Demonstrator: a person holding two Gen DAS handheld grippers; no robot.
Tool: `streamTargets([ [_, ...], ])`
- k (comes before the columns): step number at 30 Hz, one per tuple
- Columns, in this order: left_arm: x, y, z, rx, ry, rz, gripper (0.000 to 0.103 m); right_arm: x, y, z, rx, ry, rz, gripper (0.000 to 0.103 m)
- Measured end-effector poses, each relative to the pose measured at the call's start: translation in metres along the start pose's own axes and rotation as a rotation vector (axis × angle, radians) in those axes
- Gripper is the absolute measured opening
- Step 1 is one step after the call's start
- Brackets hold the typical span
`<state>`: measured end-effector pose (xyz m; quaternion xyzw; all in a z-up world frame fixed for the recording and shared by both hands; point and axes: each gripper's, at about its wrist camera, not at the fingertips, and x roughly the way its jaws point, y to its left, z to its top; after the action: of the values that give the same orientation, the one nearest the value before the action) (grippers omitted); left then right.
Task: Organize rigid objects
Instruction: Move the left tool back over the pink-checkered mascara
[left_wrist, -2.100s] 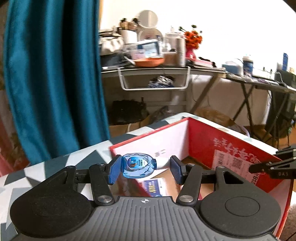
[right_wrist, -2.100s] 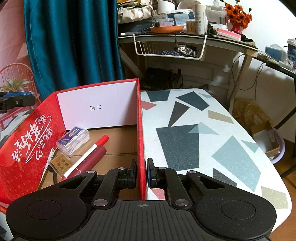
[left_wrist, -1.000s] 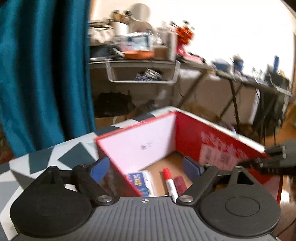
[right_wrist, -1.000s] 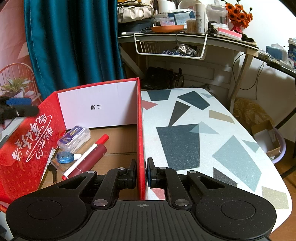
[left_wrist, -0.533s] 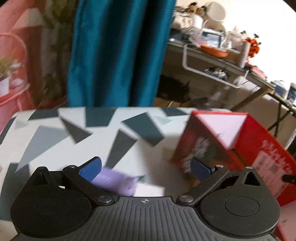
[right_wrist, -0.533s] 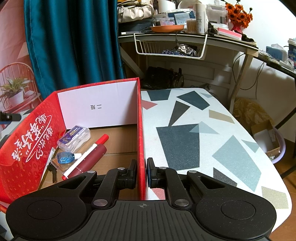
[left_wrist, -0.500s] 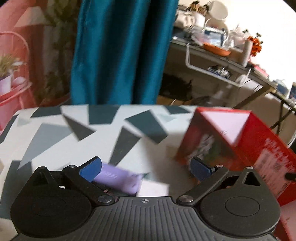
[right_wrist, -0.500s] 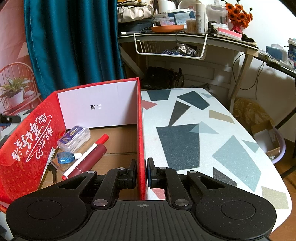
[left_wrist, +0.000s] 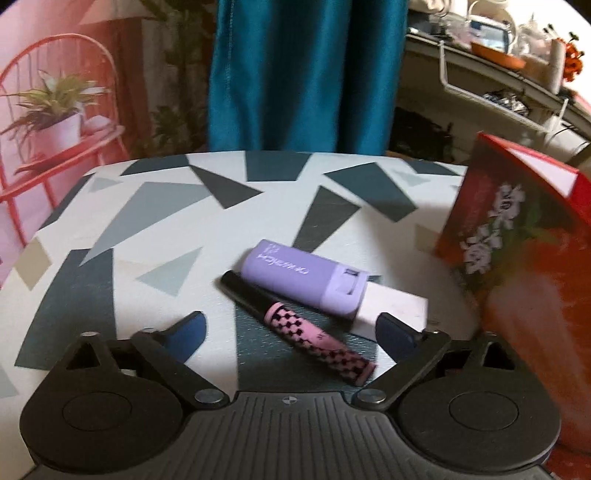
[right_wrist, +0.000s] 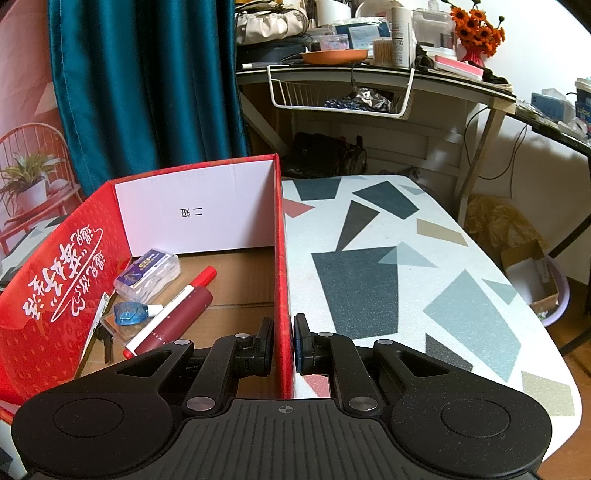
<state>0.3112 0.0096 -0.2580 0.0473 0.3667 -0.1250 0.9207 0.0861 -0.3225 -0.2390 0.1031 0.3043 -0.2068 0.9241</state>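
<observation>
In the left wrist view a pink-and-black pen (left_wrist: 306, 328) and a purple eraser case (left_wrist: 306, 280) with a white eraser end lie on the patterned table (left_wrist: 147, 221). My left gripper (left_wrist: 290, 325) hovers over them. Its jaws stand wide and are closing, with the pen between them untouched. The red box (left_wrist: 517, 258) stands at the right. In the right wrist view my right gripper (right_wrist: 283, 332) is shut on the red box's right wall (right_wrist: 280, 258). Inside lie a clear case (right_wrist: 147, 273), a small blue bottle (right_wrist: 129, 312), a red marker (right_wrist: 173, 310) and a maroon tube (right_wrist: 184, 314).
A teal curtain (left_wrist: 303, 74) hangs behind the table. A red chair with a potted plant (left_wrist: 55, 122) stands at the left. A cluttered desk with a wire basket (right_wrist: 340, 92) is behind. Right of the box lies bare tabletop (right_wrist: 388, 277).
My left gripper let the blue bottle drop into the box, then swung left away from the box and sank toward the table, over the pen and eraser. The right gripper has not moved.
</observation>
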Motion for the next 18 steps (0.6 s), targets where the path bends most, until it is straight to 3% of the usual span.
streamTargets([
  [9,0.014,0.007,0.005,-0.102,0.009,0.058,0.079,-0.001,-0.001,0.0,-0.005,0.003,0.0,0.011],
  [16,0.017,-0.002,0.001,-0.033,-0.005,0.104,0.077,-0.001,-0.001,0.0,-0.005,0.004,0.001,0.011],
  [18,0.016,0.0,0.001,-0.027,-0.008,0.102,0.071,-0.001,-0.001,0.0,-0.006,0.004,0.0,0.011],
])
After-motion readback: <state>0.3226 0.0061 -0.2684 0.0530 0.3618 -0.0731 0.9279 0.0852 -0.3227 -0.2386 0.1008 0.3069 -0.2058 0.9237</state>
